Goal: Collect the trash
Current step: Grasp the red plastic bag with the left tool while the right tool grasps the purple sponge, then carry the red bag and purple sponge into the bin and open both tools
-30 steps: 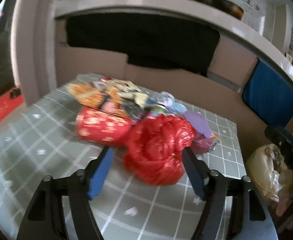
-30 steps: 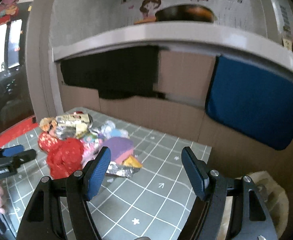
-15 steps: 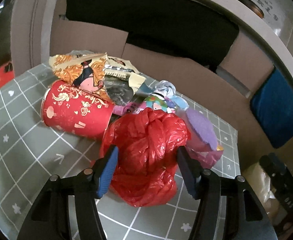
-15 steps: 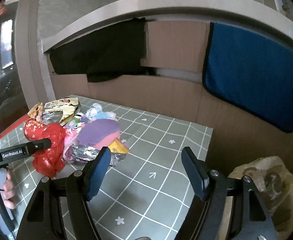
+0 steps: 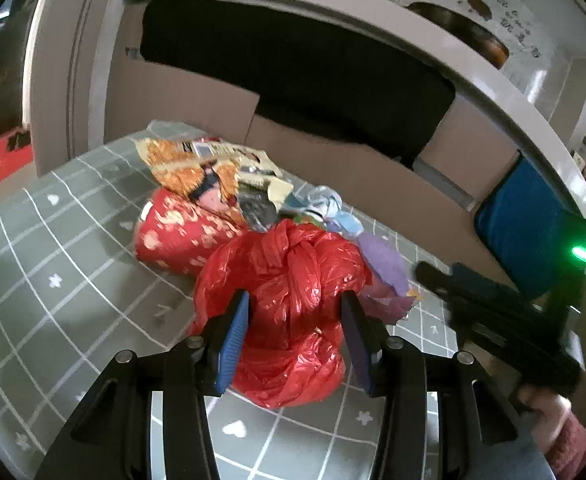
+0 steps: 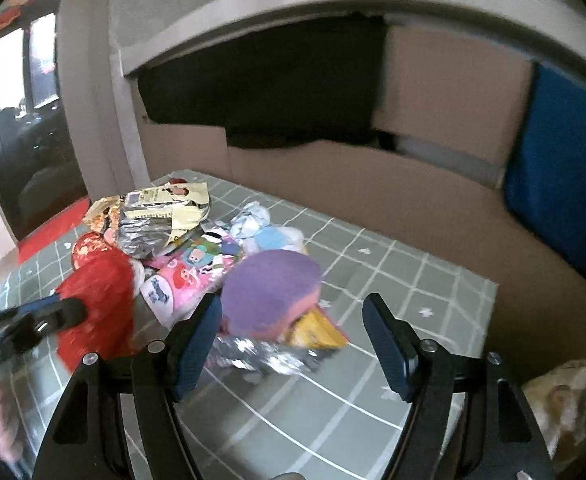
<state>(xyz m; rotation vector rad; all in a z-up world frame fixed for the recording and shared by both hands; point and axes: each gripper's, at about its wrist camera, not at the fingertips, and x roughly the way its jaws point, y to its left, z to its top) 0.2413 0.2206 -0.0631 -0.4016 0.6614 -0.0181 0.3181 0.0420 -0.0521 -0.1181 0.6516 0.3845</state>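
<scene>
A pile of trash lies on the green checked table (image 5: 53, 280). My left gripper (image 5: 295, 324) is open, its pads on either side of a crumpled red plastic bag (image 5: 289, 280), close to touching it. Behind the bag lie a red paper cup (image 5: 177, 236) on its side and an orange snack wrapper (image 5: 189, 168). My right gripper (image 6: 293, 344) is open just in front of a purple-and-pink piece (image 6: 269, 296), a yellow wrapper (image 6: 317, 332) and silver foil (image 6: 261, 356). The red bag (image 6: 97, 304) and left gripper show at its left.
Cardboard panels (image 6: 373, 196) and a blue pad (image 6: 561, 168) wall the table's far side under a grey shelf. A yellowish bag with trash (image 6: 565, 404) sits beyond the table's right edge. The right gripper's body (image 5: 505, 320) shows at right in the left wrist view.
My left gripper has narrowed around the red bag. My right gripper has moved left and forward, up to the purple piece and foil.
</scene>
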